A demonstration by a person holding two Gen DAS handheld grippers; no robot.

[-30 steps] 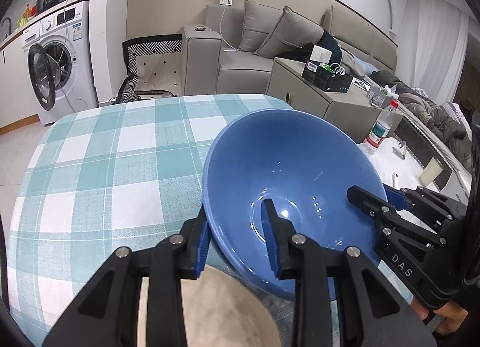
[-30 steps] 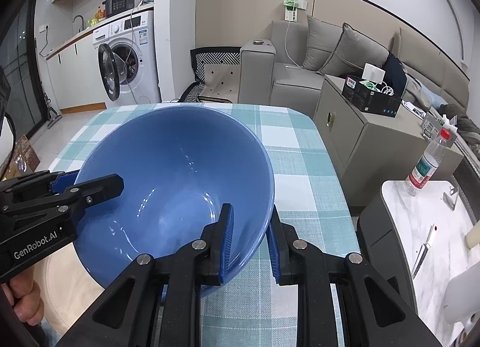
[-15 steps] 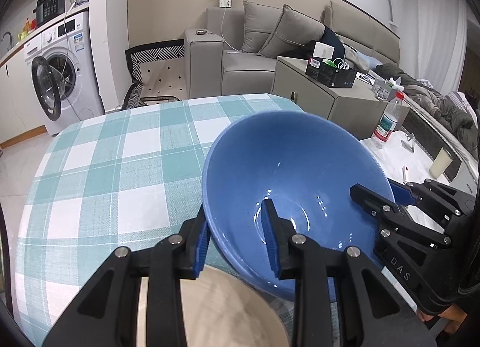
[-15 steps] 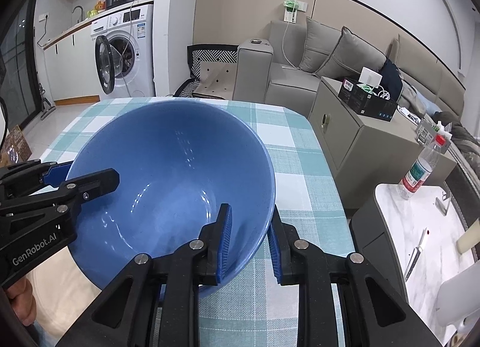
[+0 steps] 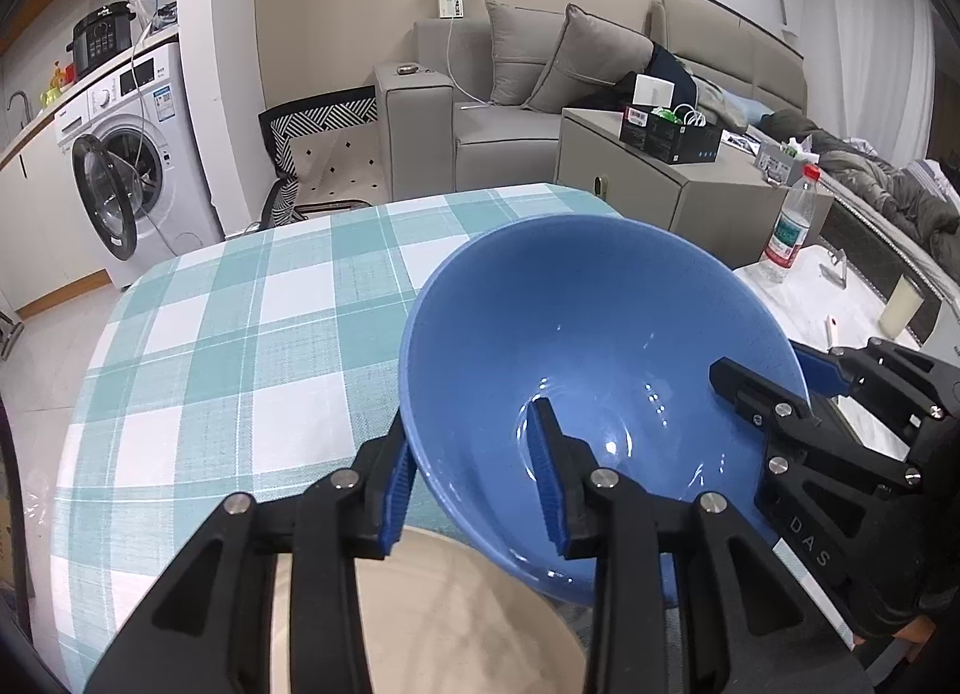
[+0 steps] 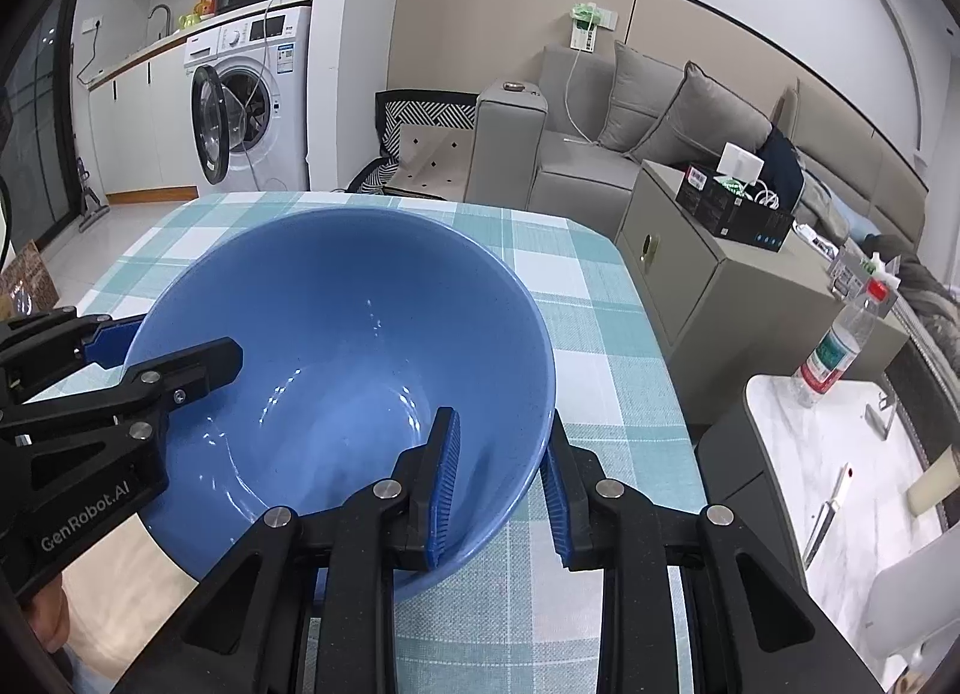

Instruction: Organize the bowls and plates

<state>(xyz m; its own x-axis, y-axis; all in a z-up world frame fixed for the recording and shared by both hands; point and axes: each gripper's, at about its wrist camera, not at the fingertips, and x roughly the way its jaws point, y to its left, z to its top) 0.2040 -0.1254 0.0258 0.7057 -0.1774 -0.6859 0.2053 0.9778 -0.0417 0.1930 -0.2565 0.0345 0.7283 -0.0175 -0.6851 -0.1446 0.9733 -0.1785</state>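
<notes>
left wrist view: the glossy blue ceramic bowl [image 5: 576, 370] sits tilted over a beige round plate [image 5: 432, 616]. both jaws have just been opening; the left gripper [image 5: 474, 484] and right gripper [image 6: 501, 484] straddle its rim, pads loosened. released unevenly, the bowl could rock or slide off.

Washer [image 6: 249, 106] w/ open door, grey sofa [image 5: 540, 94], water bottle [image 6: 840, 346], checked tablecloth [image 5: 240, 346].

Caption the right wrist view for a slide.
Both grippers straddle opposite rims of a glossy blue bowl above a teal checked tablecloth, jaws just easing open.
</notes>
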